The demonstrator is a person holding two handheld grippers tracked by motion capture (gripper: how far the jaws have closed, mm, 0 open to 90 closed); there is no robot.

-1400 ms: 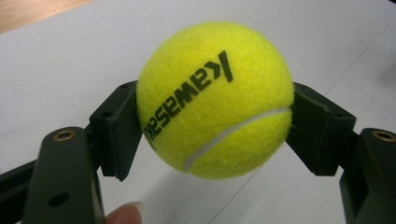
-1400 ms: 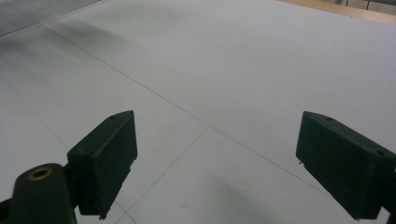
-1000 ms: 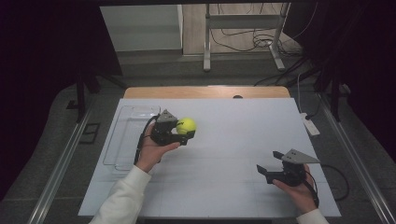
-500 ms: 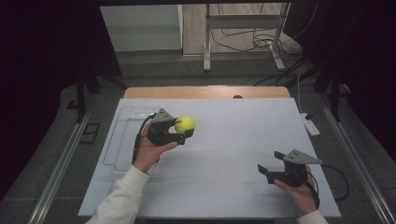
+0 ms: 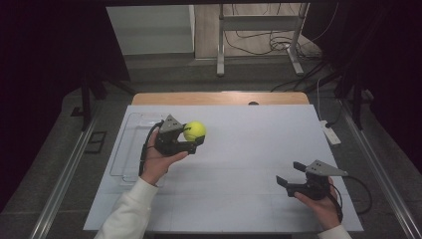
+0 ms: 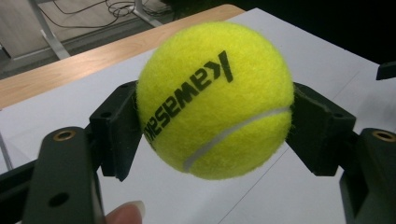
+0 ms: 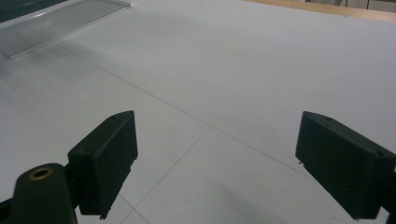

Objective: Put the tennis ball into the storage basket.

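Observation:
A yellow tennis ball [image 5: 194,131] with black lettering is clamped between the pads of my left gripper [image 5: 195,136], held above the left part of the white table [image 5: 249,149]. In the left gripper view the ball [image 6: 215,100] bulges out between both black pads [image 6: 120,128], which press on its sides. My right gripper [image 5: 290,174] rests low near the table's front right, jaws wide apart. In the right gripper view its gripper [image 7: 229,163] has only bare white table between its fingers.
A clear plastic tray [image 5: 130,144] lies on the table's left side, just behind and left of my left hand. A white power strip [image 5: 331,133] sits at the right edge. A wooden table edge [image 5: 219,98] runs along the back.
My left gripper has drifted slightly with the ball still in its grip. The right gripper has stayed where it was.

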